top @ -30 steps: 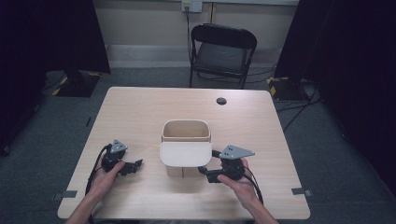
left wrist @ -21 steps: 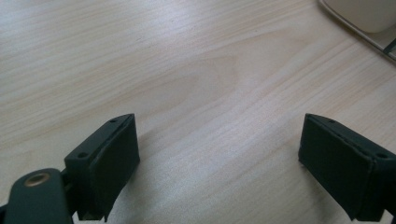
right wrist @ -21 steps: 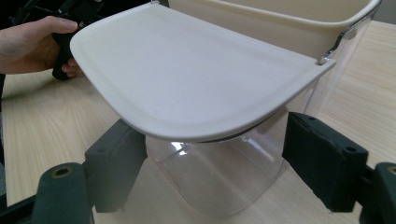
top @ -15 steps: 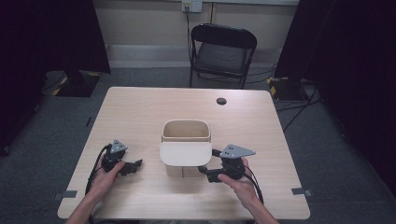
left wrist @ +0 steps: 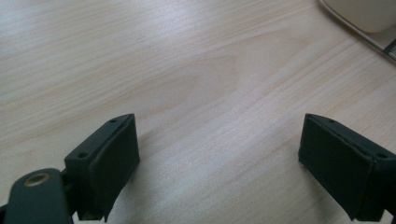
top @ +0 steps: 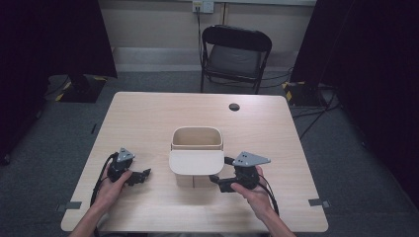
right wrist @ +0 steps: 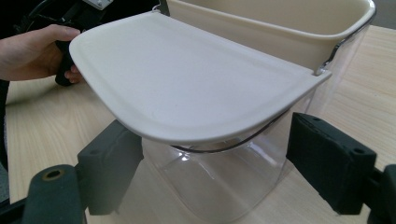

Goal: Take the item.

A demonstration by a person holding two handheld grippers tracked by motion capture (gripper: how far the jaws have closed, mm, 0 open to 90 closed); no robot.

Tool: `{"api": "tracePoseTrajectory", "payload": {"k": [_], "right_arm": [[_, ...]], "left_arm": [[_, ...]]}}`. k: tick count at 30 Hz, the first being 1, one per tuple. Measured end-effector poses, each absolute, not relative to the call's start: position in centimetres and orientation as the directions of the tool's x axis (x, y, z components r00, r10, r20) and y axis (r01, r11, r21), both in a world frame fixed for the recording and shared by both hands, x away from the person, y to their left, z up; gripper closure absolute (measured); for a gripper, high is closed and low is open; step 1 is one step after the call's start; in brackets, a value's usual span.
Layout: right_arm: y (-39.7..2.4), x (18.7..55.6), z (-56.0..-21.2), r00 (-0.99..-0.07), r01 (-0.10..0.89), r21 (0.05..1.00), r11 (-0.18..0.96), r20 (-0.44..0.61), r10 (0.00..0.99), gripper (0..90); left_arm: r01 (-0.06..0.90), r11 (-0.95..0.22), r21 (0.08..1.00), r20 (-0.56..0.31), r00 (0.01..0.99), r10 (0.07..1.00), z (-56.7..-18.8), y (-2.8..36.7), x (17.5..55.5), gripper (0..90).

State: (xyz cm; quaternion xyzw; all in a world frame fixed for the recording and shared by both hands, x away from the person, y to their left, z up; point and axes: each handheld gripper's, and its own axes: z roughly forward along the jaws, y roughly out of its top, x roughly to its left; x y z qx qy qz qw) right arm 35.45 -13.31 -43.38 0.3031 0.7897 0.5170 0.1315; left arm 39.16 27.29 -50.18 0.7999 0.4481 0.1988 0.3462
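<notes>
Cream bin with clear lower body and thin wire bail, standing upright mid-surface. Open on top; flat cream lid swung out level toward the near edge, still hinged at the rim.

A light wooden table stood on grey carpet, with a small dark round grommet near its far edge. Beyond it, a black folding chair faced the table, set against a pale wall with a wall outlet above it. Black curtains hung at both sides. Cables trailed across the floor to the right.
</notes>
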Motion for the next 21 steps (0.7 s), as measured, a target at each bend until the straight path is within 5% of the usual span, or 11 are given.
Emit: {"api": "tracePoseTrajectory", "payload": {"k": [21], "right_arm": [[-13.3,35.71,-42.39,-0.782,0.337,0.904,0.262,0.114,0.612,17.6]], "left_arm": [[0.579,-0.357,0.733,0.006,0.519,0.855,-50.19,27.28,39.16,11.6]]}}
